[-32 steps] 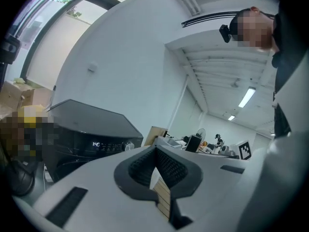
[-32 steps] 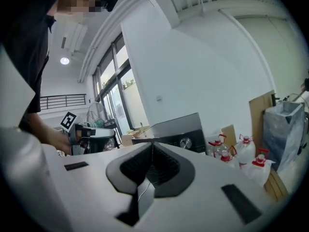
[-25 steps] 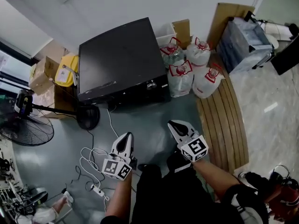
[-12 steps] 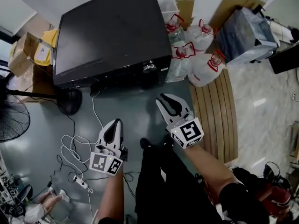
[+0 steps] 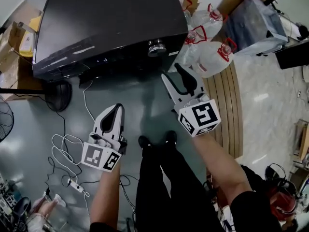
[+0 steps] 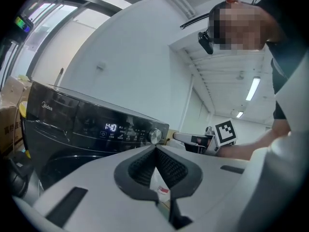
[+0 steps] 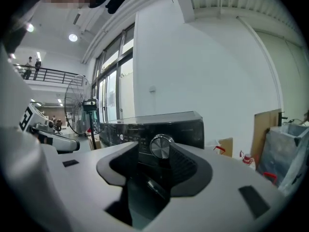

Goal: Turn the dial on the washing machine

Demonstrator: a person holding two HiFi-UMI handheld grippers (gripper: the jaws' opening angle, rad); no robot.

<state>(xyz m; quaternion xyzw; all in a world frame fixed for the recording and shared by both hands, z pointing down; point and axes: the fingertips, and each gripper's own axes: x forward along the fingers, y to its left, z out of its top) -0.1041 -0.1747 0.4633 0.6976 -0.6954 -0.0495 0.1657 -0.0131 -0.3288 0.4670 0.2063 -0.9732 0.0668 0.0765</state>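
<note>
1. Right gripper [image 5: 175, 75]: jaws partly apart, just been opening, nothing between them; aimed at the dial [image 7: 161, 146], not touching it.
2. Left gripper [image 5: 117, 108]: jaws together, empty.
3. Dial: right end of the washing machine [image 5: 111, 18] front panel.

1. One black washing machine [image 5: 111, 23], filling the upper left of the frame.
2. One silver dial [image 5: 156, 47], at the top centre.
3. Four water jugs [image 5: 215, 58] with red handles, in the upper right, as far as I can count.
4. Two grippers: the left gripper [image 5: 117, 110] at the lower left, the right gripper [image 5: 173, 72] near the centre.
5. Two marker cubes [image 5: 101, 157], one on each gripper.
6. One round fan base [image 5: 58, 94], at the left.
7. One wooden bench [image 5: 227, 105], at the right.
8. Two black shoes [image 5: 143, 141], at the lower centre.
</note>
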